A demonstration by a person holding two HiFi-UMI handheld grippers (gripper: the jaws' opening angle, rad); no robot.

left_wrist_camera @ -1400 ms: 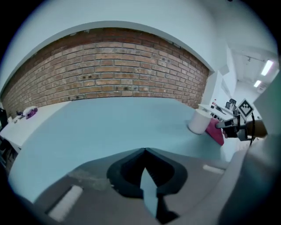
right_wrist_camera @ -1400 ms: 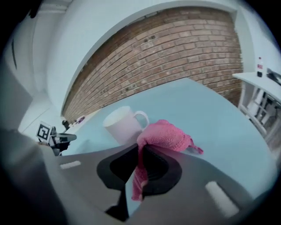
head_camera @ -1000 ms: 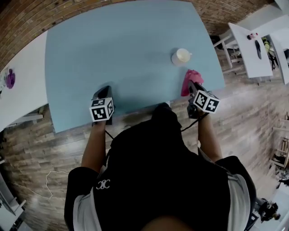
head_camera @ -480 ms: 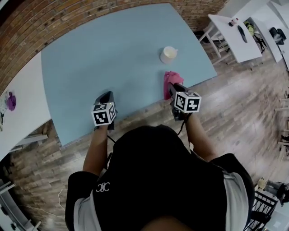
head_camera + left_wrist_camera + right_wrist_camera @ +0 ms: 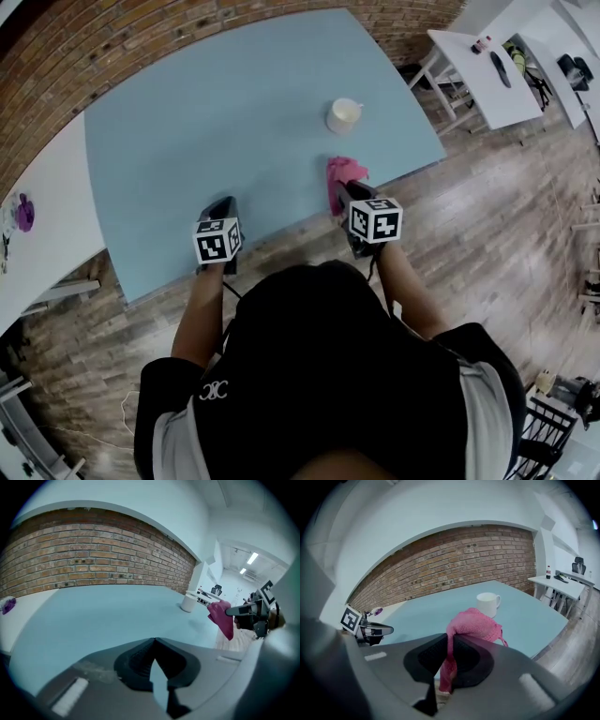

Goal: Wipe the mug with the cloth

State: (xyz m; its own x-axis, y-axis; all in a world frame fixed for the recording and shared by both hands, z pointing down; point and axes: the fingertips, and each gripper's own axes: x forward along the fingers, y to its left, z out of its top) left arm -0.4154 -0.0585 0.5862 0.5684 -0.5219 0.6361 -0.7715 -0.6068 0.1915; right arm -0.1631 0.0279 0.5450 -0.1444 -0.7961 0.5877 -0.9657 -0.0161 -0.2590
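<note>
Right gripper [image 5: 345, 193], shifted left, clamps cloth [image 5: 341, 173] below mug [image 5: 343, 114], upper centre; left gripper [image 5: 224, 202] closed, empty.

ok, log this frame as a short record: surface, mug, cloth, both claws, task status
surface: light blue table
mug: white, upright on the table, nothing touching it
cloth: pink, pinched at one end and hanging, apart from the mug
right claw: shut on the cloth, short of the mug
left claw: shut, nothing between its jaws, over the table near its front edge
status: cloth picked up, wiping not yet begun
</note>
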